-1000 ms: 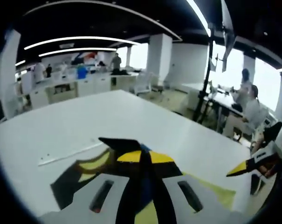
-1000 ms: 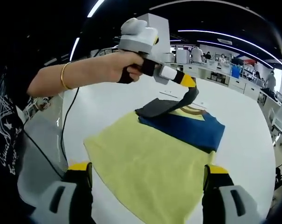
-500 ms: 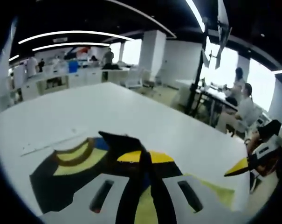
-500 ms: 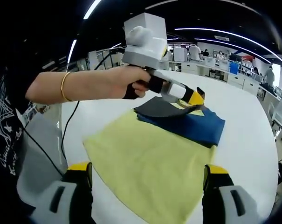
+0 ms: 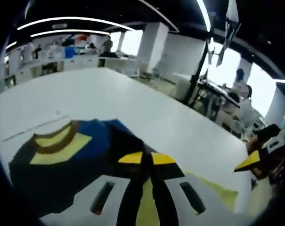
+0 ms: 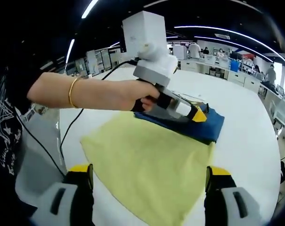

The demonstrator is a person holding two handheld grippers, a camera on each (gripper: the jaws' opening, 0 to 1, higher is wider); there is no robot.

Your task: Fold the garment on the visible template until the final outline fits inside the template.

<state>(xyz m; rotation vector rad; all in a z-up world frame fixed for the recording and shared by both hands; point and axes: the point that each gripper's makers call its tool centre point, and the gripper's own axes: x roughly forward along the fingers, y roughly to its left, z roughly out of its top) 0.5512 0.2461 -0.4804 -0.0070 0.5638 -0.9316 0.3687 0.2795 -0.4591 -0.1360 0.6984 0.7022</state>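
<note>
Garment (image 6: pixel 151 165) sleeve lowered onto blue chest since a second ago; left gripper (image 6: pixel 199 115) pinching it, right gripper (image 6: pixel 149 188) spread, idle. Fold nearly laid.

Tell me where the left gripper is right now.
In the right gripper view, the left gripper is low over the garment's blue part, beyond the yellow part.

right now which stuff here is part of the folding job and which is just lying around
Part of the job:
- garment, yellow with a blue upper part, lying on the white table
- left gripper, shut on the garment's dark edge
- right gripper, open, short of the garment

Just lying about:
- black cable trailing over the table
- desks in the room behind
- black stand past the table
</note>
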